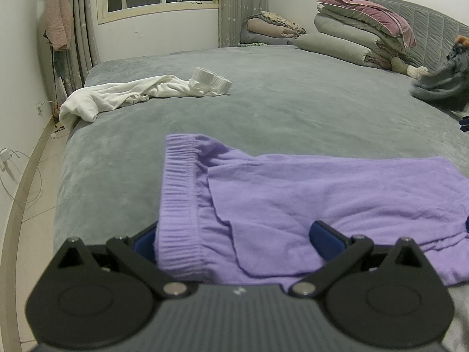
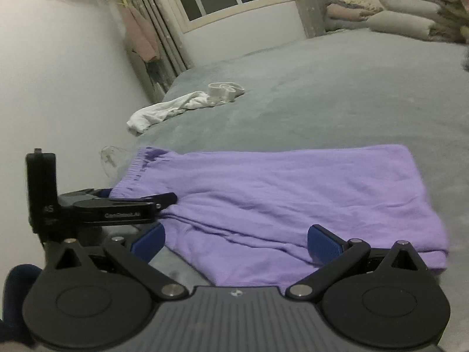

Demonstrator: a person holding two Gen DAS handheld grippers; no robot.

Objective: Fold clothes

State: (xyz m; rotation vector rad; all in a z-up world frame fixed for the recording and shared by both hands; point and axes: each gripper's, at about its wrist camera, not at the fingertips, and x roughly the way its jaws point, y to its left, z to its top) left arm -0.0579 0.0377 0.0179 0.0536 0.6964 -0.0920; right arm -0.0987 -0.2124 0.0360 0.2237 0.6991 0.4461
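A purple knit garment (image 1: 293, 199) with a ribbed waistband (image 1: 176, 205) lies folded on the grey bed (image 1: 263, 102). My left gripper (image 1: 234, 240) is open, its blue pads on either side of the waistband corner, which lies between the fingers. My right gripper (image 2: 234, 240) is open at the garment's near edge (image 2: 278, 205), fabric between its pads. The left gripper also shows in the right wrist view (image 2: 117, 205), at the waistband end.
A white garment (image 1: 132, 94) lies crumpled at the bed's far left edge. Stacked quilts and pillows (image 1: 360, 35) sit at the headboard. A dark grey garment (image 1: 439, 88) lies at the right. Wall and floor run along the bed's left side.
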